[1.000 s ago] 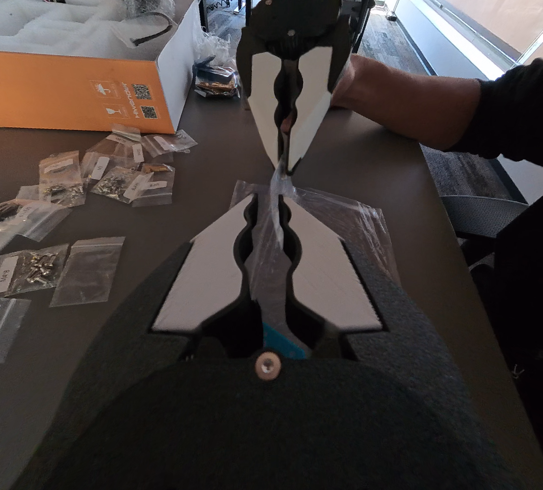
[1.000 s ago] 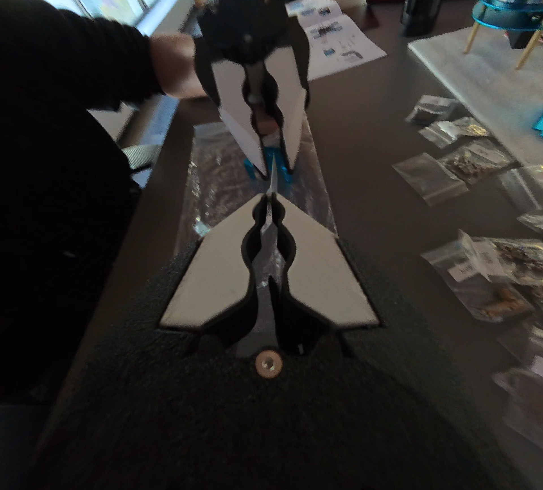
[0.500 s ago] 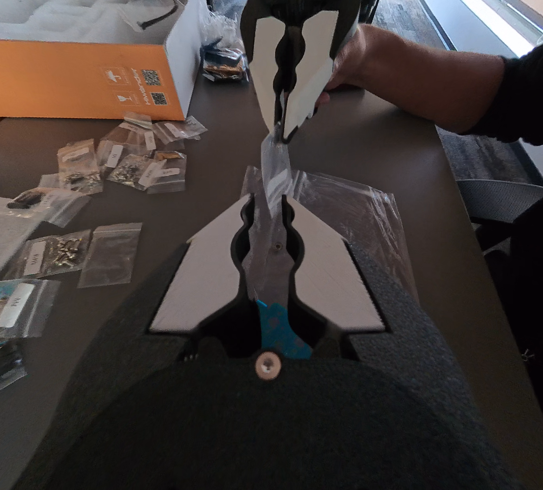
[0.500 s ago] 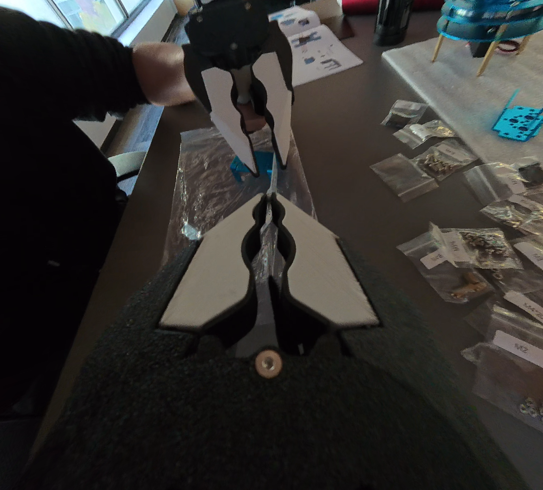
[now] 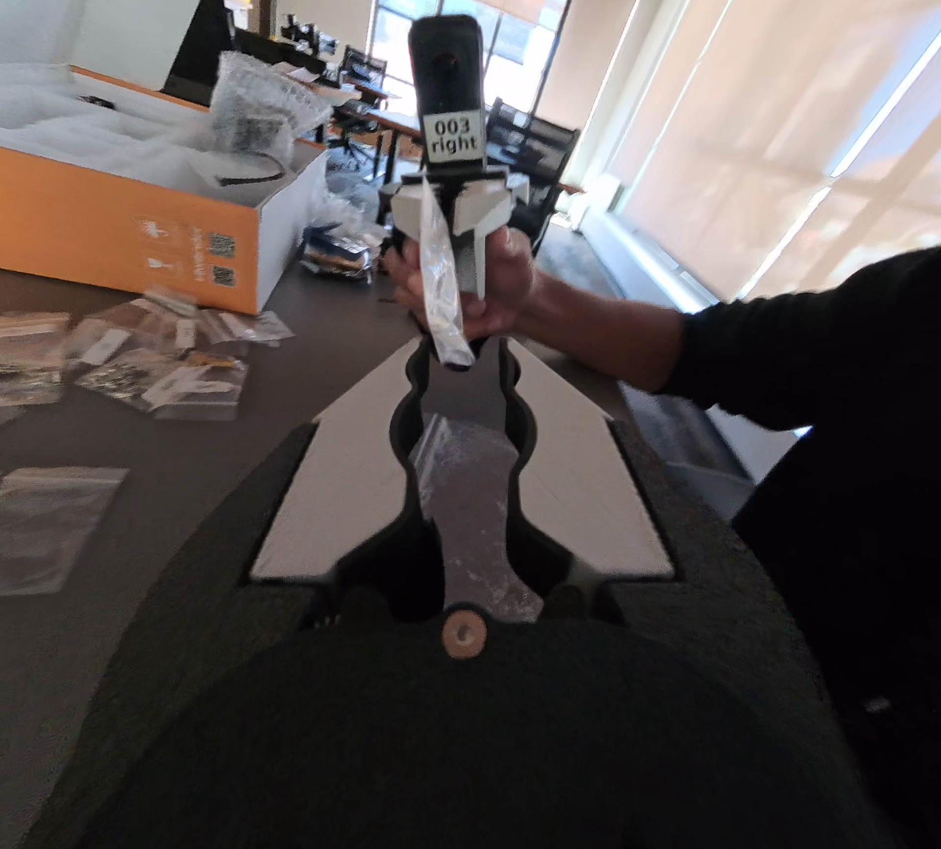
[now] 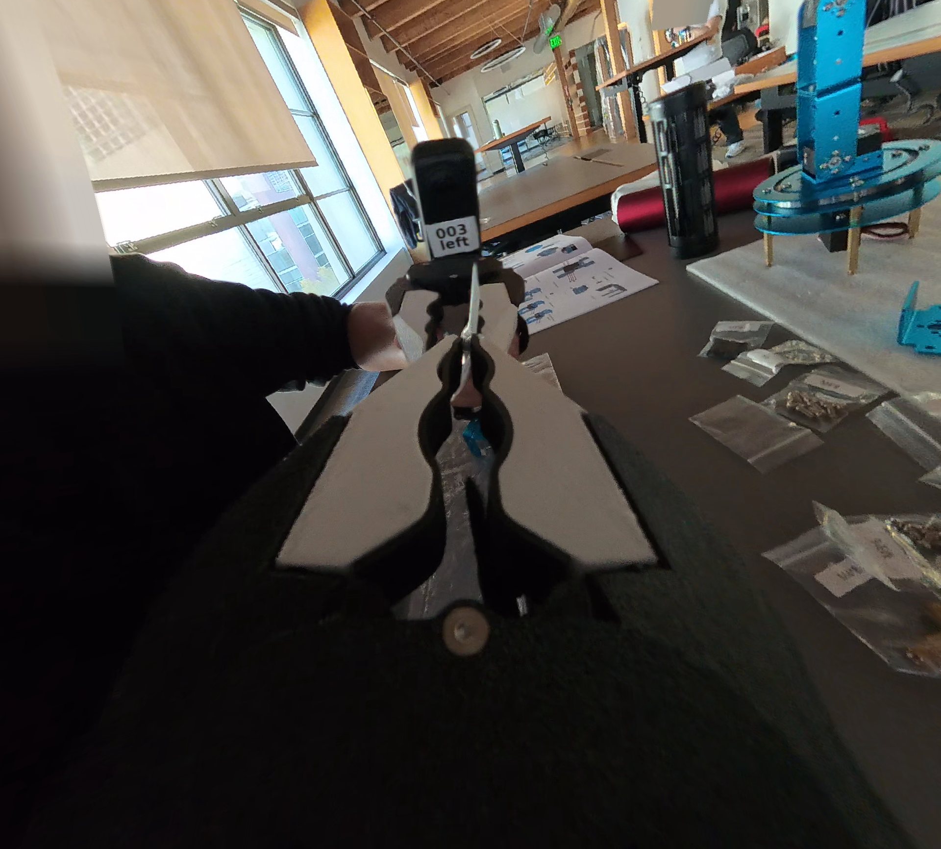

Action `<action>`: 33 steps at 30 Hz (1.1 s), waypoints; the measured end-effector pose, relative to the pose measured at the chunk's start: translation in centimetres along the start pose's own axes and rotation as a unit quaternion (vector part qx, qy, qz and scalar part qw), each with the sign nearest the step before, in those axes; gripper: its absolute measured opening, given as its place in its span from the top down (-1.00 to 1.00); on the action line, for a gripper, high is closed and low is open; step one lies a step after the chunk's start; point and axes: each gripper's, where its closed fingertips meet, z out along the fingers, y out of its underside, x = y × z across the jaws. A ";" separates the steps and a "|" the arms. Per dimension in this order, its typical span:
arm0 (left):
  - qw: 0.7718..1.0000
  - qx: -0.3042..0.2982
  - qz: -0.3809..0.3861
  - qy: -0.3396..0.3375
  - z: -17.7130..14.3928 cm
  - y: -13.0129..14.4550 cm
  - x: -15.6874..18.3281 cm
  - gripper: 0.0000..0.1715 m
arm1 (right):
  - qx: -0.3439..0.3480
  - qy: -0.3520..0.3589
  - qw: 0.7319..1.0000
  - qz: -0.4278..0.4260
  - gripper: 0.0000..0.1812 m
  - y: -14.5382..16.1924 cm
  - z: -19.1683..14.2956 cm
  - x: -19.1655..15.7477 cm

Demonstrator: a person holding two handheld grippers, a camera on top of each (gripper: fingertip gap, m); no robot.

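Observation:
My right gripper (image 6: 462, 340) is shut on a narrow strip of clear plastic (image 6: 472, 305) that sticks up past its tips. In the left wrist view the right gripper (image 5: 448, 213) faces me, held by a hand, and the strip (image 5: 439, 274) hangs from it, its lower end free. My left gripper (image 5: 463, 346) is open and empty, just below the strip's end. A clear plastic bag (image 5: 468, 493) lies on the dark table under it. In the right wrist view the bag (image 6: 455, 493) holds a blue part (image 6: 473, 437), and the left gripper (image 6: 450, 320) is close ahead.
An orange and white box (image 5: 127, 223) with foam stands back left. Small bags of hardware (image 5: 168, 366) lie left of the grippers and also show in the right wrist view (image 6: 804, 397). A blue robot arm on a disc base (image 6: 830, 111), a black cylinder (image 6: 685, 172) and an open booklet (image 6: 575, 279) stand beyond. The tips of one gripper are about 4 centimetres away from the tips of the other.
Both grippers have risen and tilted up from the table. The right gripper has pulled the plastic strip up and away from the bag. The left jaws have opened wider.

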 end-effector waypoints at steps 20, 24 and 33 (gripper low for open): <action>0.517 -0.135 0.835 -0.134 -2.6 0.3 4.0 0.99 | -0.094 -0.108 0.989 -0.022 0.61 2.6 -0.4 -4.4; 0.353 -0.127 0.925 -0.059 -1.4 0.4 5.4 0.99 | -0.075 -0.110 0.991 0.002 0.44 2.5 0.4 -4.2; 0.278 -0.098 0.955 0.015 0.7 1.3 6.9 1.00 | -0.154 -0.201 0.967 0.009 0.93 5.6 1.7 -8.1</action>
